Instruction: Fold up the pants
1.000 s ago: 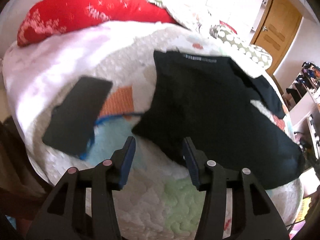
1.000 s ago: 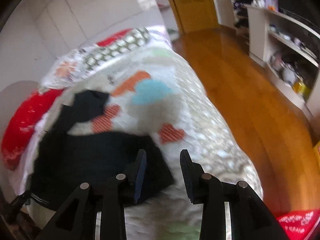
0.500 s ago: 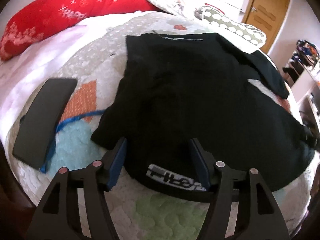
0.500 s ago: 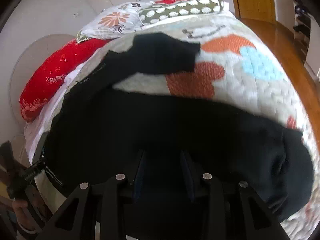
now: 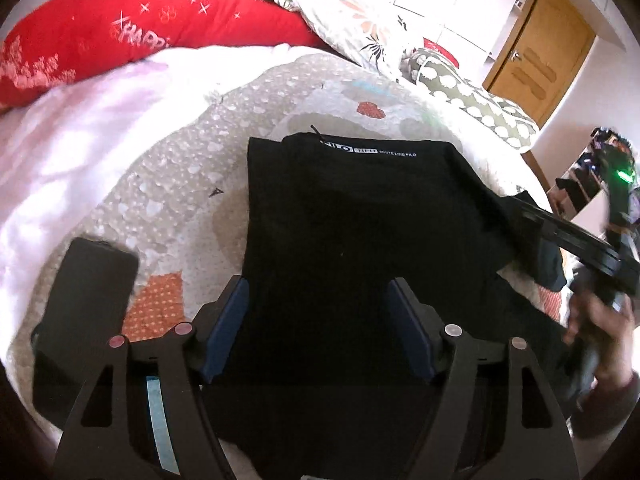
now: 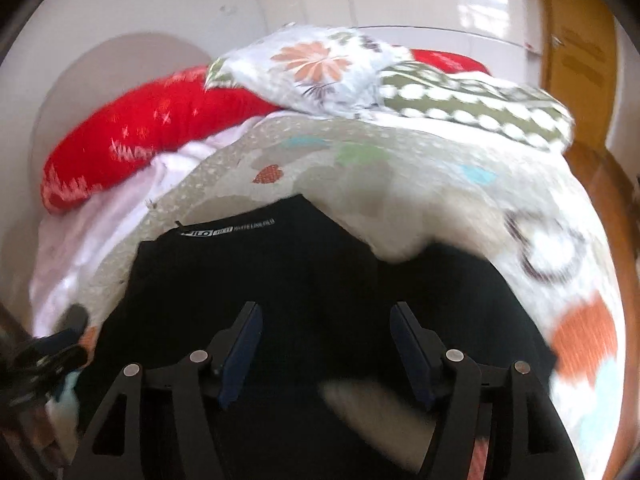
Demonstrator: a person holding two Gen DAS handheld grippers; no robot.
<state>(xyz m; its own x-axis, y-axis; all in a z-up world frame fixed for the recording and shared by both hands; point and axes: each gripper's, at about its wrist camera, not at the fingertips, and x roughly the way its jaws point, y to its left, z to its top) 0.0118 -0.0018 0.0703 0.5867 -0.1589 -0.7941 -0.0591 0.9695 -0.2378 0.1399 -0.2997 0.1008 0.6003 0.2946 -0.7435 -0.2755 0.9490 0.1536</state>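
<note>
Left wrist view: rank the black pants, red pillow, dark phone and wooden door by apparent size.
1. black pants, though nearest the camera
2. red pillow
3. dark phone
4. wooden door, farthest away, so true size unsure

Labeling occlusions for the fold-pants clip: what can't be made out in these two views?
- Near edge of the pants: left wrist view, hidden behind the left tool and cut off by the bottom edge.
- Right side of the pants: right wrist view, motion blur; a pale smear near the right tool cannot be identified.
- Dark flat thing on the quilt: left wrist view, too featureless to name.
</note>
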